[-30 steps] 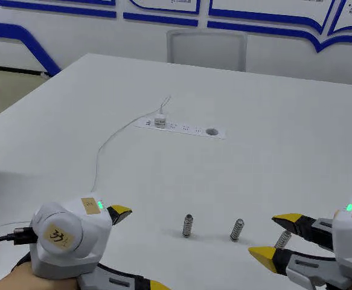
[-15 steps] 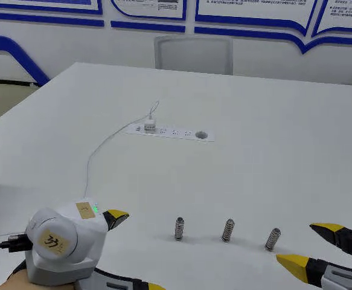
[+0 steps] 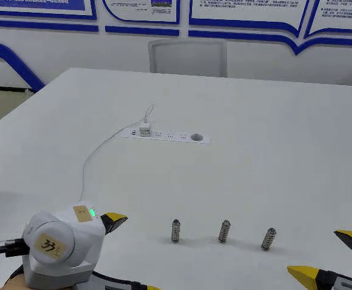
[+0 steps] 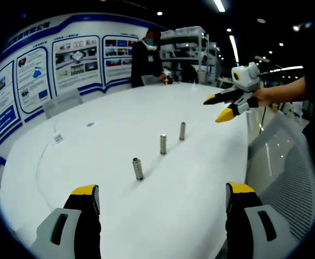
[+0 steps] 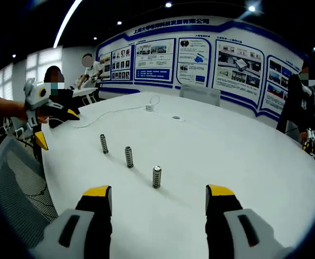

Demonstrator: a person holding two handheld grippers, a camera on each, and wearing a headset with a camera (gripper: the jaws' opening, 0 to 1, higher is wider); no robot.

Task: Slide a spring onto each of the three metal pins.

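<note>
Since each of the three short upright metal pins point(image 5: 156, 169) on the white table top point(image 3: 254, 169) appears to carry a grey coiled wire spring point(image 3: 176, 232), the sliding step looks finished, nothing left to load. Pins stand in a row, apart from one another, at 6 o'clock from the white power strip point(image 3: 166, 135) with its thin white cable point(image 3: 90, 158). At 8 o'clock from the row, the left gripper point(image 3: 131, 252): yellow-tipped jaws spread wide, nothing between them. At 4 o'clock from the row, the right gripper point(image 3: 328, 255): jaws likewise spread, empty. Judgement: task at its end. Next move calls only for a check that every spring sits fully down its pin, then drawing both grippers clear without knocking the row
</note>
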